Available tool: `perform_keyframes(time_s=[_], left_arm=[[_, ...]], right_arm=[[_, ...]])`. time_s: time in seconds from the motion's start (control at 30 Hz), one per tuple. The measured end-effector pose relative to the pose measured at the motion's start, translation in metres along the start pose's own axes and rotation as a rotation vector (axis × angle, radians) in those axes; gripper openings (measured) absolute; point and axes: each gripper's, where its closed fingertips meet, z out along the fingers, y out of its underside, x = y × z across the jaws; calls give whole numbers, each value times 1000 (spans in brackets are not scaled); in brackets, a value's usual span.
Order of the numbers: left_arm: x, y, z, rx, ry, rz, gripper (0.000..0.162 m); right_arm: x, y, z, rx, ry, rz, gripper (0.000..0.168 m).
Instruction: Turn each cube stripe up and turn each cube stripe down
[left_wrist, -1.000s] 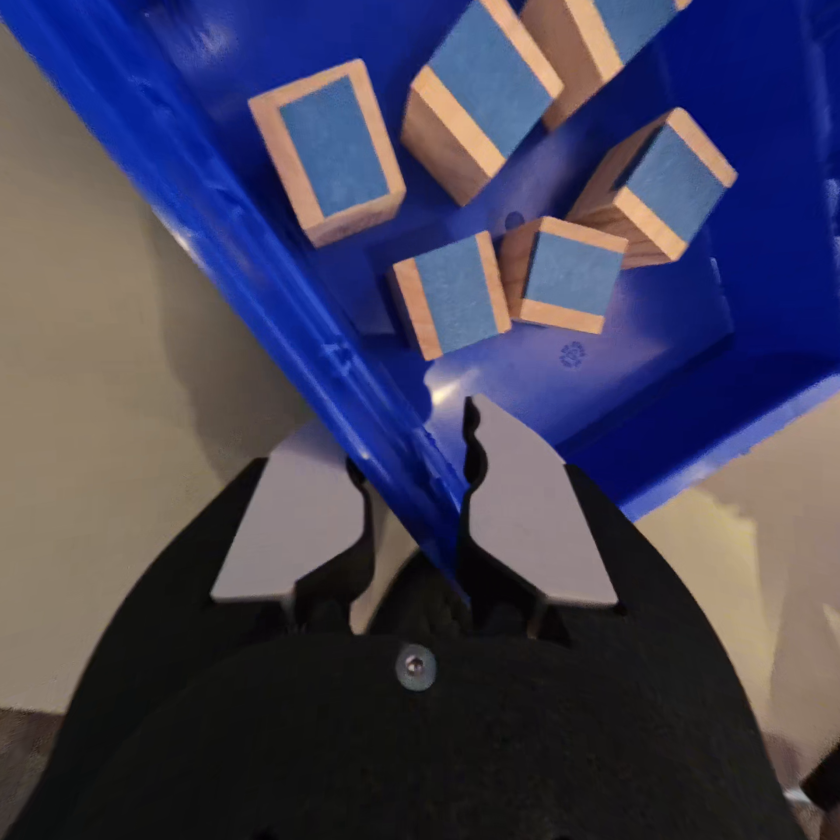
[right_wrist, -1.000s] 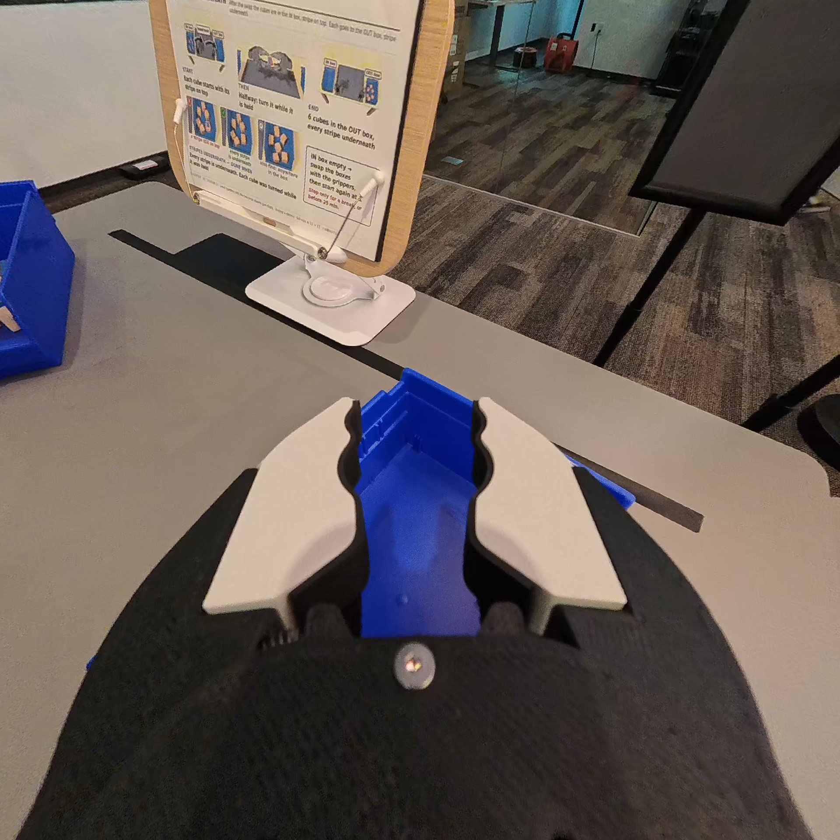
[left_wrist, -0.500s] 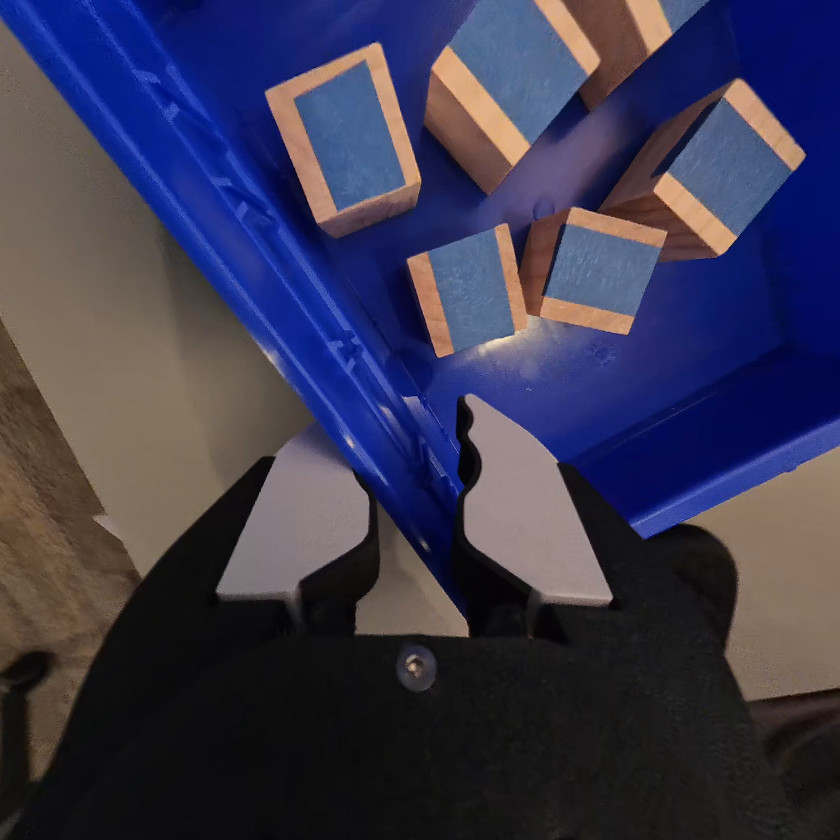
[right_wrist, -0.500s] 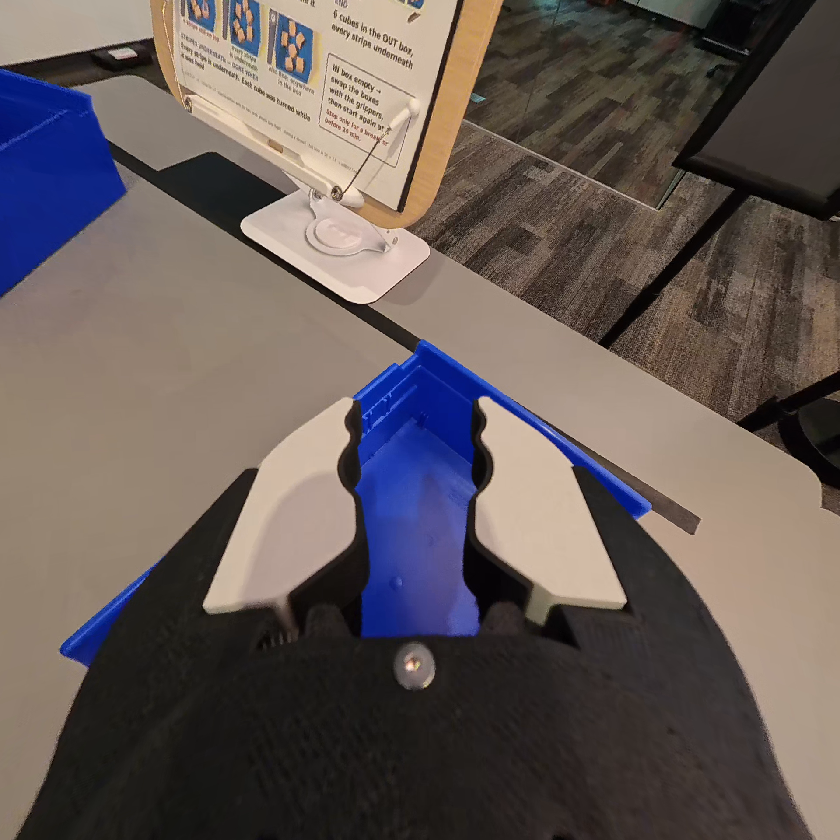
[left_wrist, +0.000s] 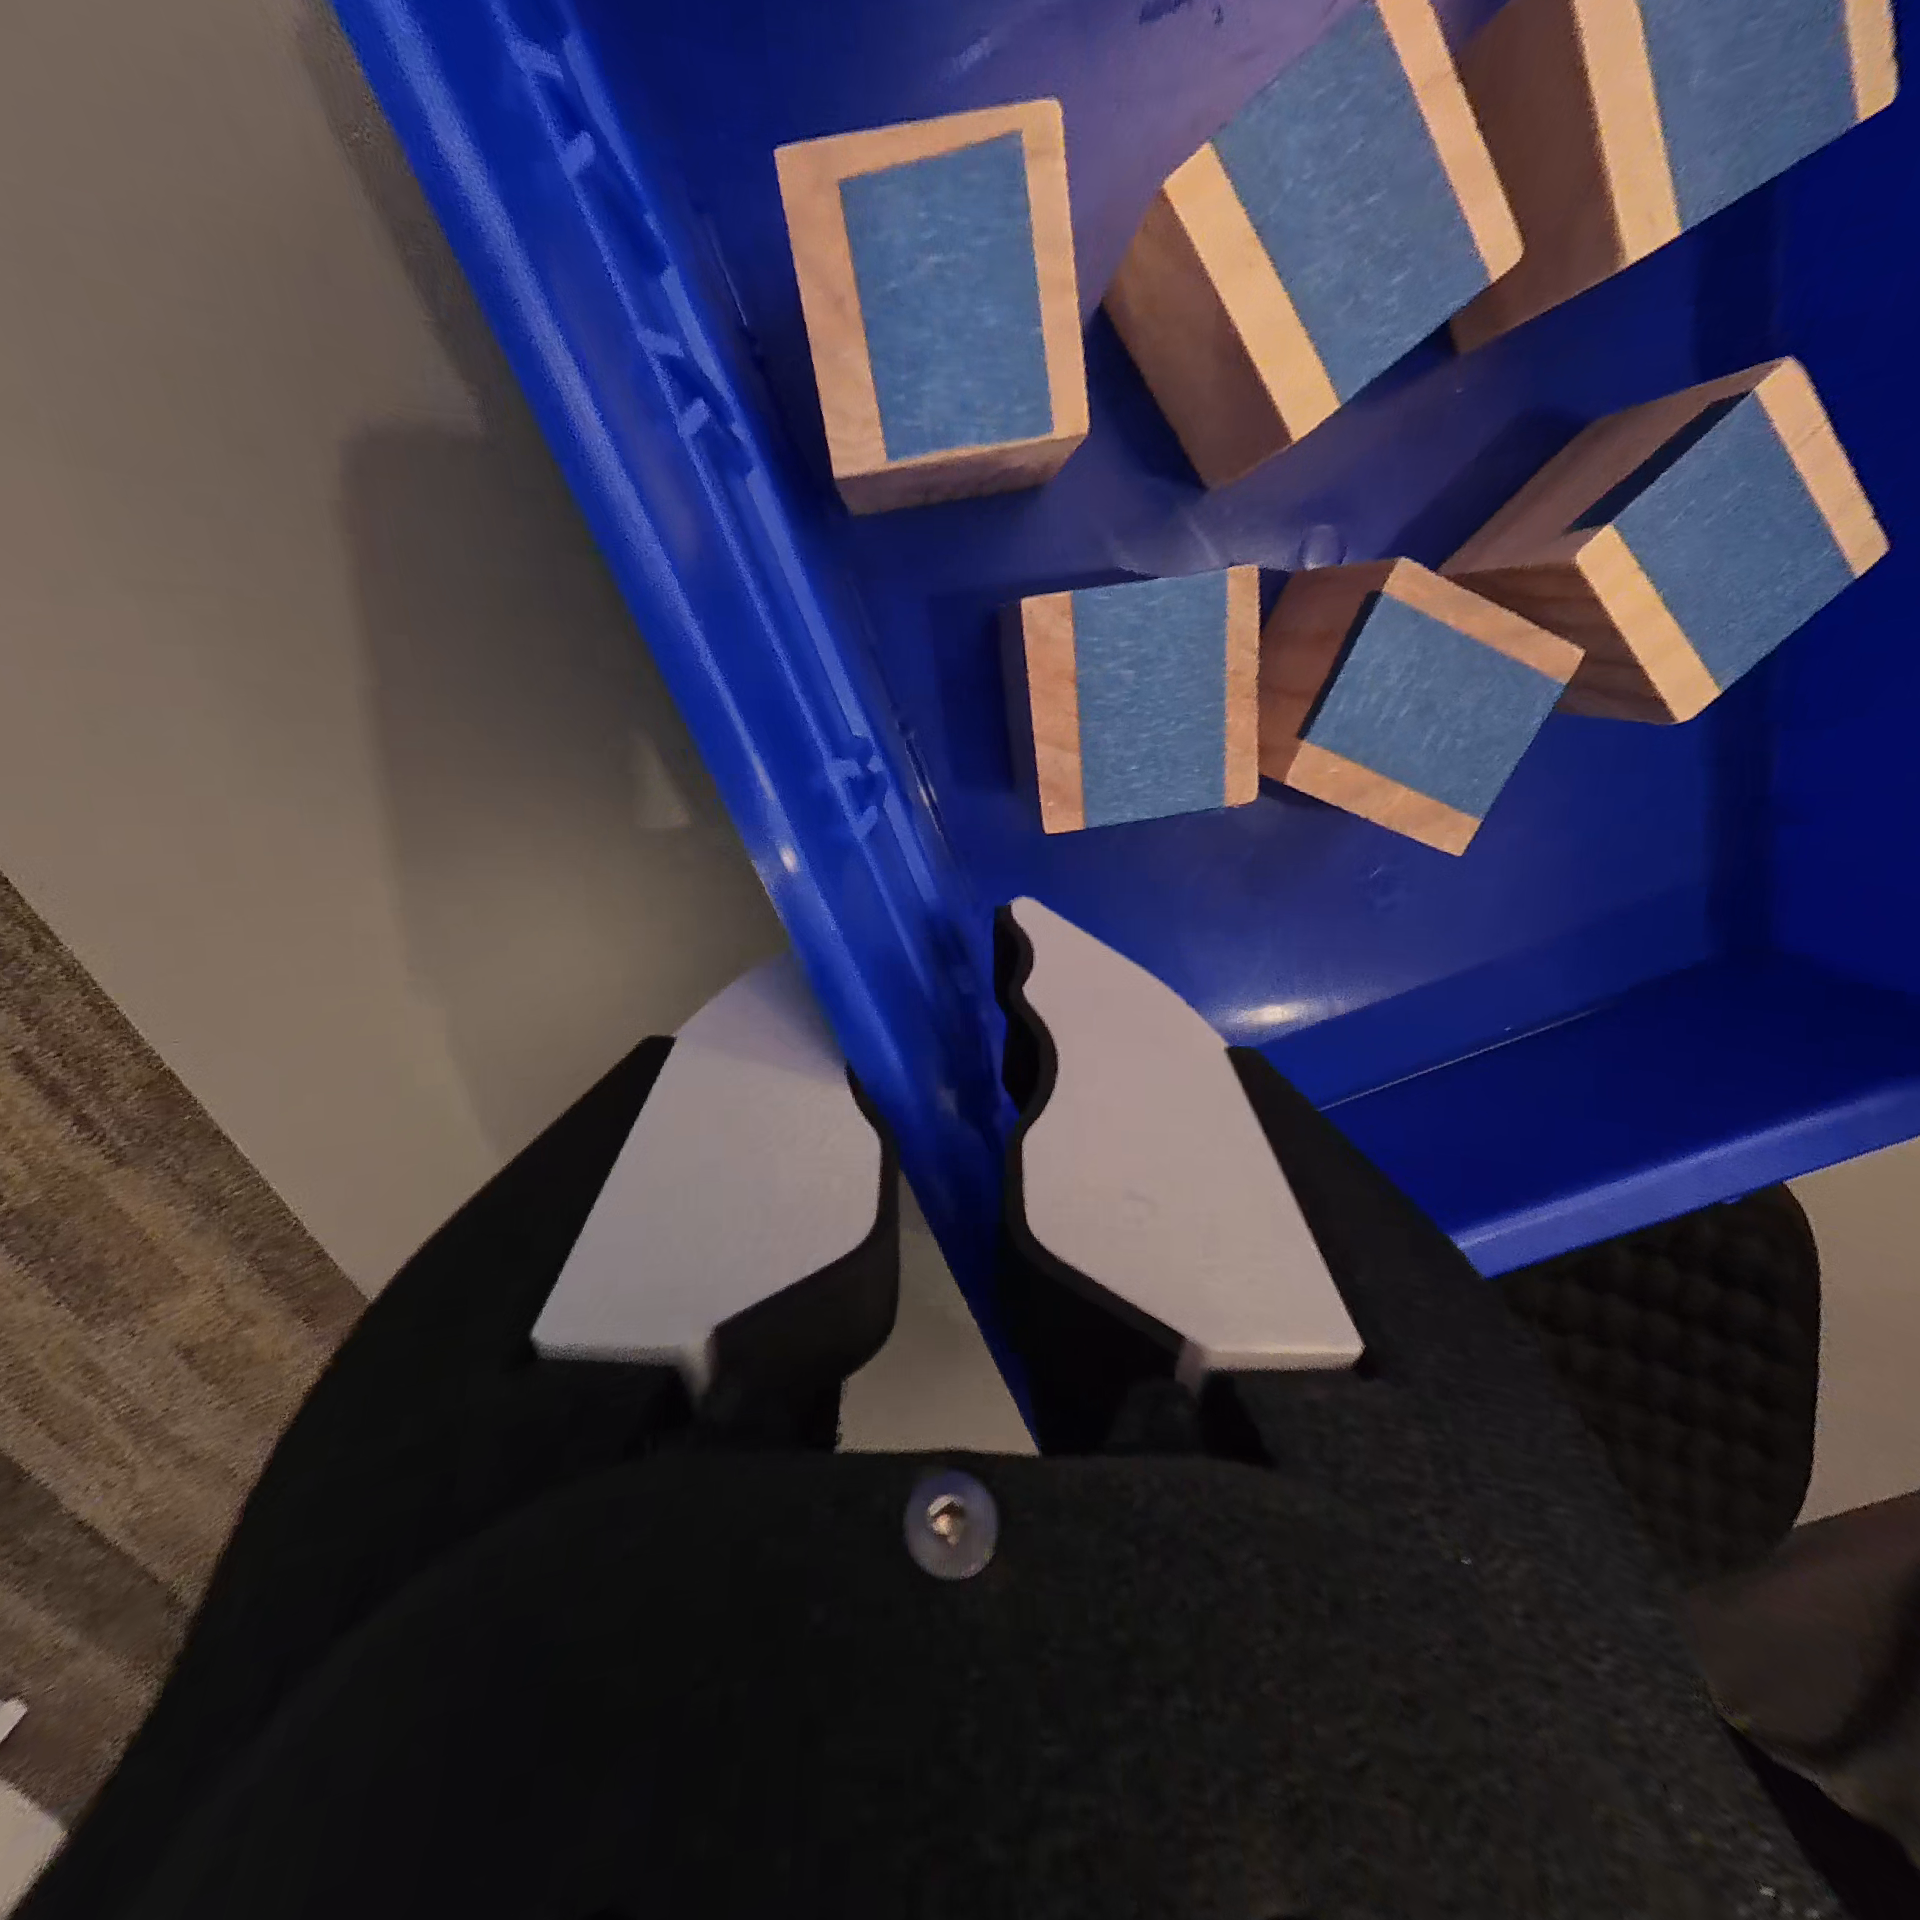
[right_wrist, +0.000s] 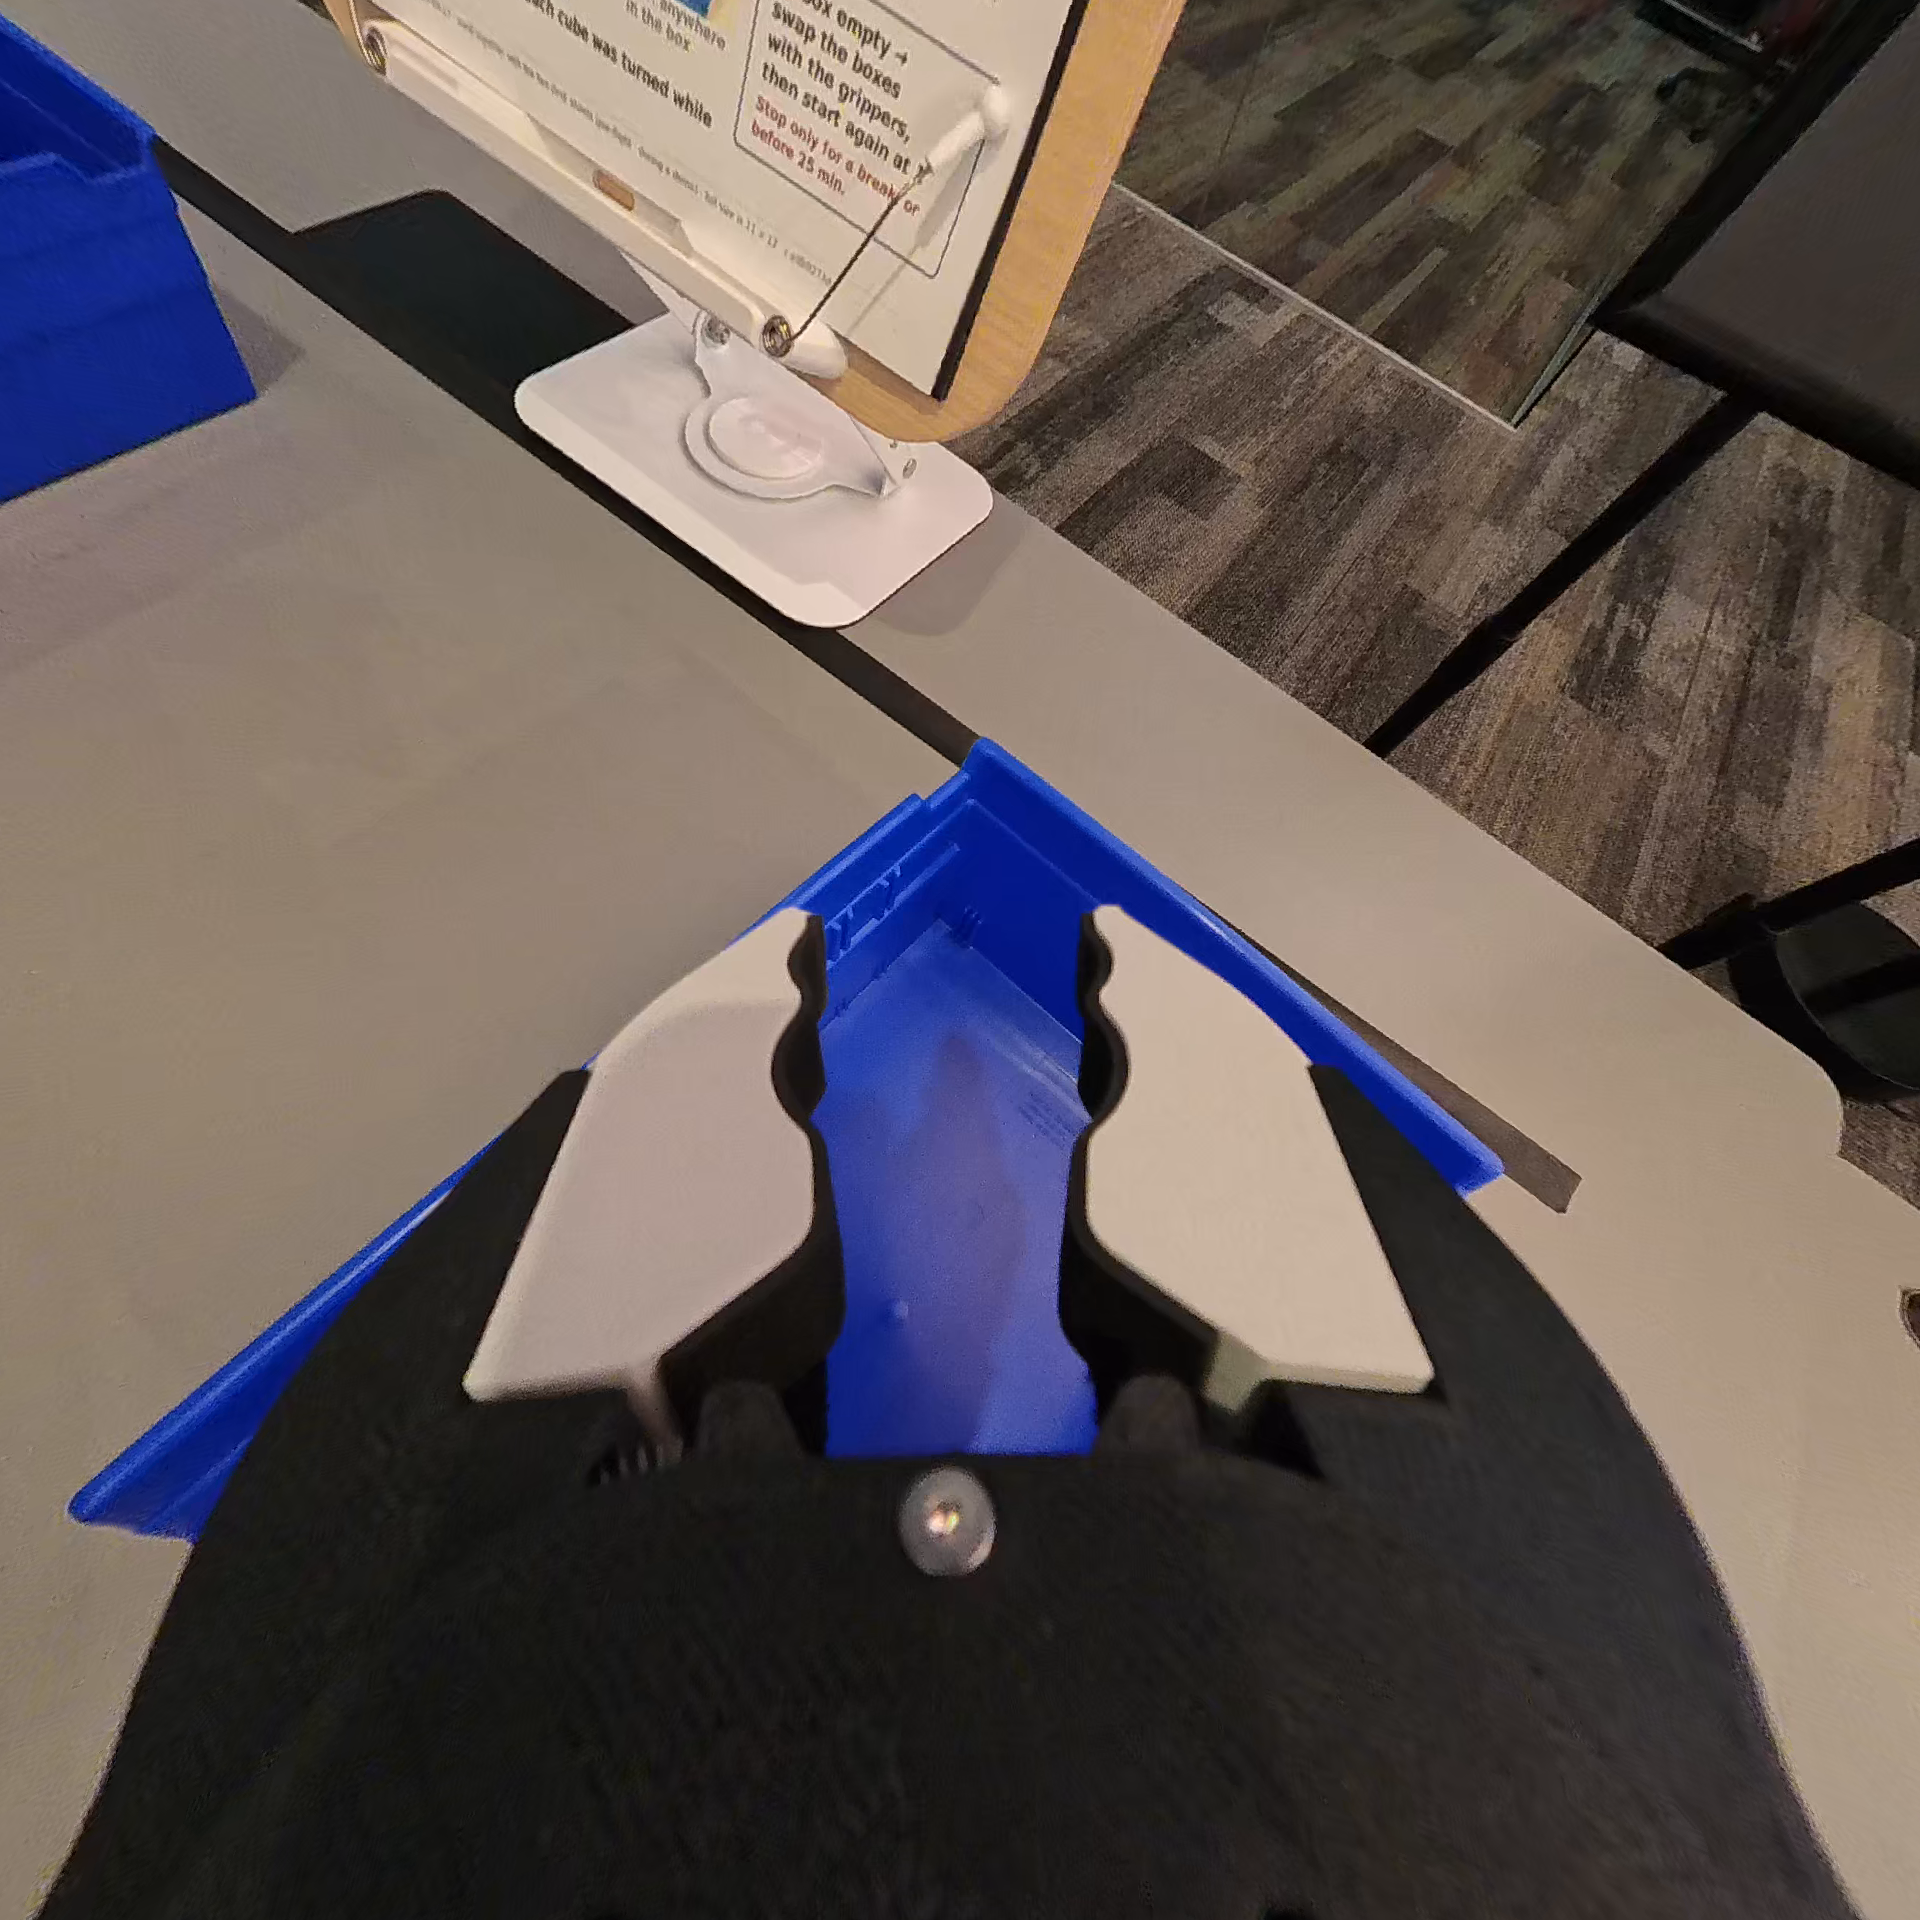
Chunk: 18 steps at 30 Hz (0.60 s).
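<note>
Left gripper: the left gripper (left_wrist: 930, 997) is clamped on the side wall of a blue bin (left_wrist: 665, 436); one grey finger lies outside the wall, the other inside, and the wall runs up and away between them.

Cubes: six wooden cubes lie on the floor of that bin, ahead of the left gripper and to its right, each with its blue stripe facing up.

Nearest cubes: one cube (left_wrist: 1138, 698) sits just ahead of the inner fingertip, and a second cube (left_wrist: 1418, 707) touches or nearly touches its right side.

Farther cubes: one (left_wrist: 935, 301) lies close to the gripped wall, one (left_wrist: 1320, 270) to its right, one (left_wrist: 1673, 135) at the top edge, and one (left_wrist: 1683, 540) at the far right.

Right gripper: the right gripper (right_wrist: 945, 925) has its fingers spread apart with nothing between them. It hangs over a second blue bin (right_wrist: 1226, 935), whose bare floor shows in the gap and whose far corner points away.

Table: a grey table (right_wrist: 416, 810) carries both bins; the first bin shows at this view's far left.

Sign stand: a wood-edged instruction board on a white base (right_wrist: 758, 488) stands ahead of the right gripper, slightly left, near the table's far edge.
</note>
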Motion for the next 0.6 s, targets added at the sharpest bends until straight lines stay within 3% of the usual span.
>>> perform_keyframes(time_s=[0.03,0.27,0.43,0.6], left_arm=[[1,0,0,10,7,-4,16],[-2,-7,-13,175,60,-64,26],[-10,-37,-75,485,16,-7,34],[30,-62,-133,760,-8,170,31]], right_arm=[[-1,1,1,-8,1,-4,47],[-8,-1,7,-21,6,-47,44],[-10,0,12,-47,18,-66,45],[-14,1,18,-71,26,-90,45]])
